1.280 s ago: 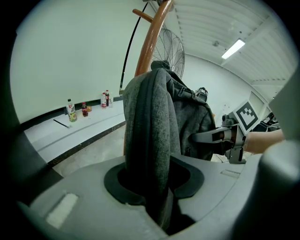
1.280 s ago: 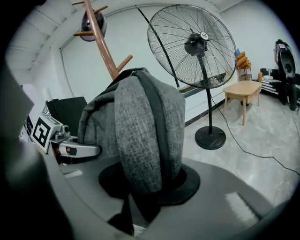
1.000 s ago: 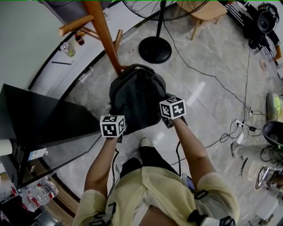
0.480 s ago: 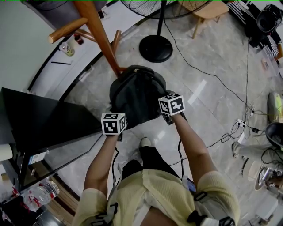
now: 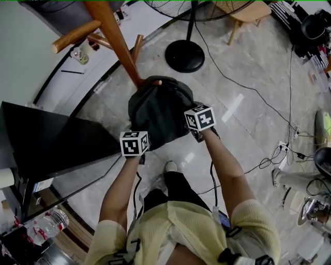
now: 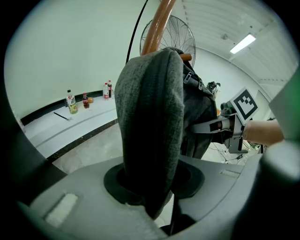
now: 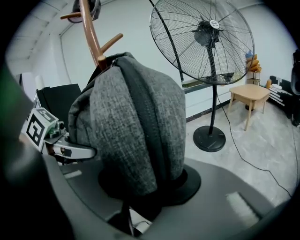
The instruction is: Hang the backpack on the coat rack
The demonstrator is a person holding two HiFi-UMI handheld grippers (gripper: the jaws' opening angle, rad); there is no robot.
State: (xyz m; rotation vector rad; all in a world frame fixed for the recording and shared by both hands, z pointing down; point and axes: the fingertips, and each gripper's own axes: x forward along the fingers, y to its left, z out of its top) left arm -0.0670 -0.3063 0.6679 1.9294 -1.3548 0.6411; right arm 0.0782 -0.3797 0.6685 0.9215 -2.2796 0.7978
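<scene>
Moved toward 12 o'clock: backpack [image 5: 158,111], top now seemingly hooked over a peg of the coat rack [image 5: 111,35]. The left gripper [image 5: 135,138] and right gripper [image 5: 199,120] each clamp its sides; release outstanding.

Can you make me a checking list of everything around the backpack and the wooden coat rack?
Surface: grey tiled floor, shiny.
Job's things: grey backpack held up with its top at a peg of the coat rack; hooked or not, cannot tell.
Clutter: bottles on the wall ledge.
Grippers: left gripper and right gripper are each clamped on the backpack's fabric.
Cables: black cable snakes over the floor; power strip nearby.
Surroundings: standing fan, wooden stool, black panel.
</scene>
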